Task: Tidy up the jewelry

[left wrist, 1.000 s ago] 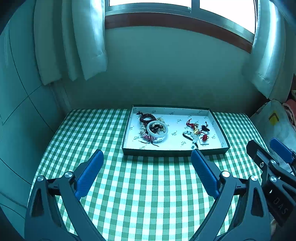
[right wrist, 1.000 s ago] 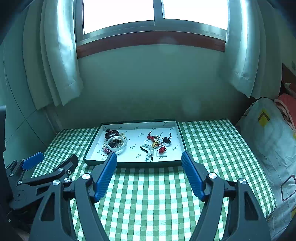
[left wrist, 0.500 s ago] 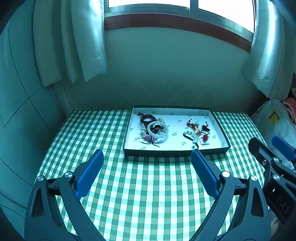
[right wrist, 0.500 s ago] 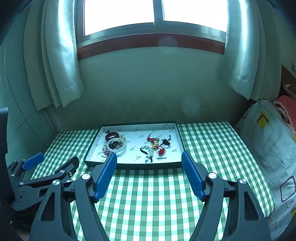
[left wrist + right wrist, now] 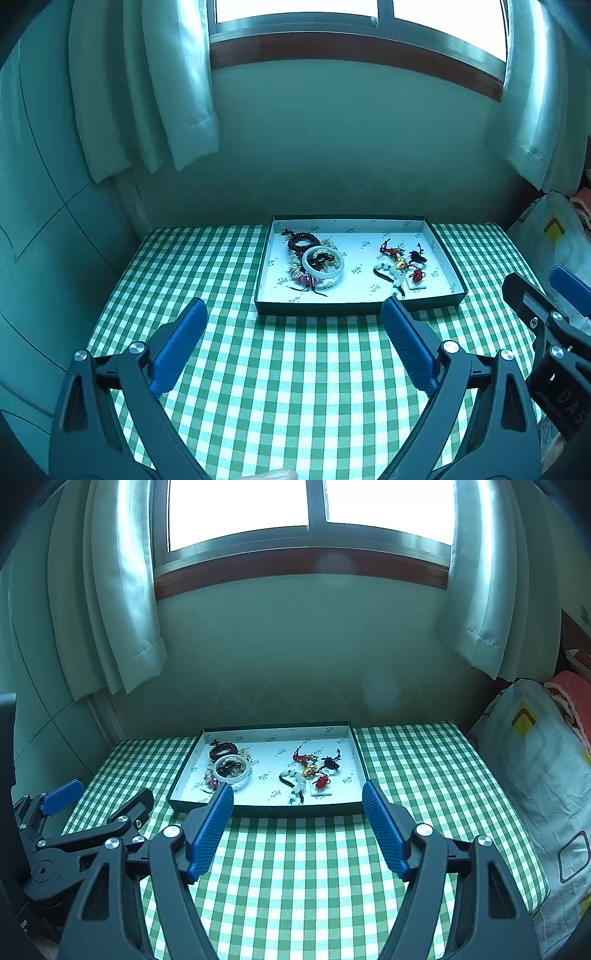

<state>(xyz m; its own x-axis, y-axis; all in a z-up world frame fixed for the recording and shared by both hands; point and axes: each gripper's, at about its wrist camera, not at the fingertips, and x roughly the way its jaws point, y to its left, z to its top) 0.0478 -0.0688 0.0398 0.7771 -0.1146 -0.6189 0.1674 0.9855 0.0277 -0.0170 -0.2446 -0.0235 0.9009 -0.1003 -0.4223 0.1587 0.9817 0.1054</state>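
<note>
Tray: a shallow dark-rimmed tray (image 5: pixel 354 308) with a white printed lining was seen on the green-checked tabletop (image 5: pixel 295 369), at its far middle near the wall.
Bangle: a white bangle (image 5: pixel 323 263) was found in the left half of the tray, laid over a heap of beaded bracelets (image 5: pixel 301 275).
Dark beads: a ring of dark red beads (image 5: pixel 303 240) was placed just behind the bangle, toward the tray's back wall.
Charms: a tangle of red, gold and black knotted charms (image 5: pixel 400 258) was gathered in the right half of the tray, well apart from the bangle.
Pale beads: a strand of pale and dark beads (image 5: pixel 295 784) was stretched from the charms toward the tray's front wall.
White tag: a small white piece (image 5: pixel 321 792) was seen beside that strand, under a red charm.
Left tool: the left tool (image 5: pixel 293 312) was held above the tabletop in front of the tray, its blue fingers (image 5: pixel 177 345) spread wide with nothing between them.
Right tool: the right tool (image 5: pixel 297 795) was held in front of the tray as well, its fingers (image 5: pixel 386 829) likewise spread and empty.
Curtains: white curtains (image 5: pixel 110 590) were hung at both sides of the window (image 5: pixel 310 513) behind the tray.
Bag: a patterned bag (image 5: pixel 535 757) was seen to the right of the tray, beyond the tabletop edge.
</note>
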